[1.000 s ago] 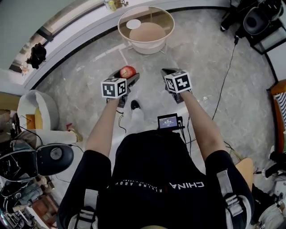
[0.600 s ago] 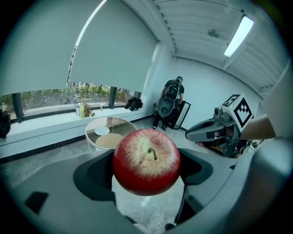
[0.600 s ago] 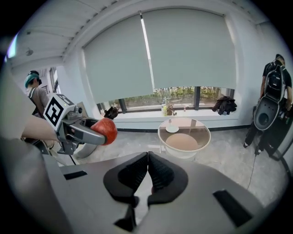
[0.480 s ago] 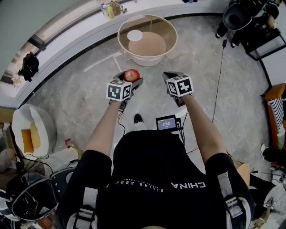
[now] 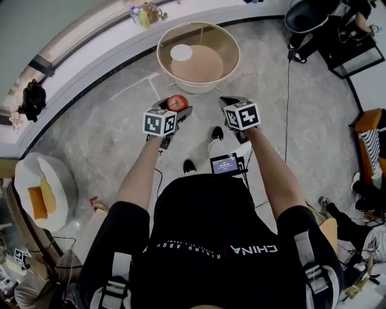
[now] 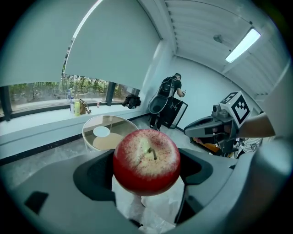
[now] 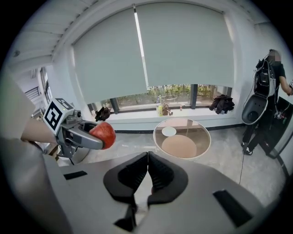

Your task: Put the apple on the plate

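A red apple (image 5: 177, 102) (image 6: 146, 161) (image 7: 103, 135) sits clamped between the jaws of my left gripper (image 5: 175, 107), held at chest height above the floor. My right gripper (image 5: 232, 104) (image 7: 147, 170) hovers beside it, jaws pressed together with nothing between them. Ahead stands a round glass-topped table (image 5: 163, 66) (image 6: 89, 127) (image 7: 201, 145), and on its far left part lies a small white plate (image 5: 181, 52) (image 6: 101, 131) (image 7: 169, 131). Both grippers are short of the table's near rim.
A windowsill (image 5: 90, 48) with bottles (image 5: 140, 16) curves behind the table. A person with a large dark bag (image 7: 263, 98) stands at the right. A cable (image 5: 295, 114) trails over the marble floor. A white chair with a yellow cushion (image 5: 42, 193) sits at the left.
I have walked toward the table: it looks nearer and larger. The grippers keep their pose, the apple still clamped in the left one.
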